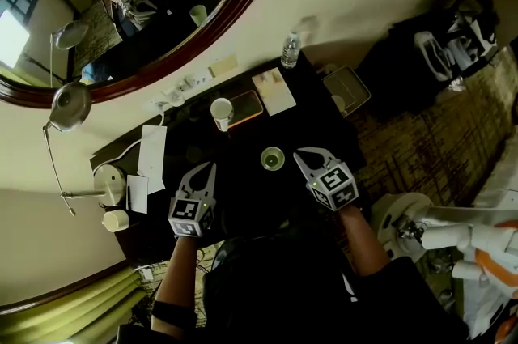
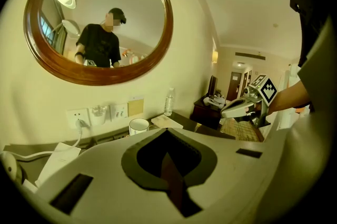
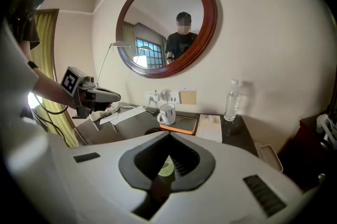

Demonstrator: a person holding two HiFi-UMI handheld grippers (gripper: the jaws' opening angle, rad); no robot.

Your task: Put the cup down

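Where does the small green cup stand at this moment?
In the head view the green cup stands on the dark desk, between the left claw and the right claw, nearer the right one; the white mug is beyond it.

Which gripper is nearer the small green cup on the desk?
Right. The right gripper hangs just right of the green cup in the head view; the left gripper is farther off on its other side.

The head view is dim, and the dark glossy surface (image 1: 243, 193) is nearly black. Daylight glares from a bright window (image 1: 11, 31) reflected in the oval wood-framed mirror (image 1: 137, 10). Both gripper views are brighter, fisheye-bent, with black corners.
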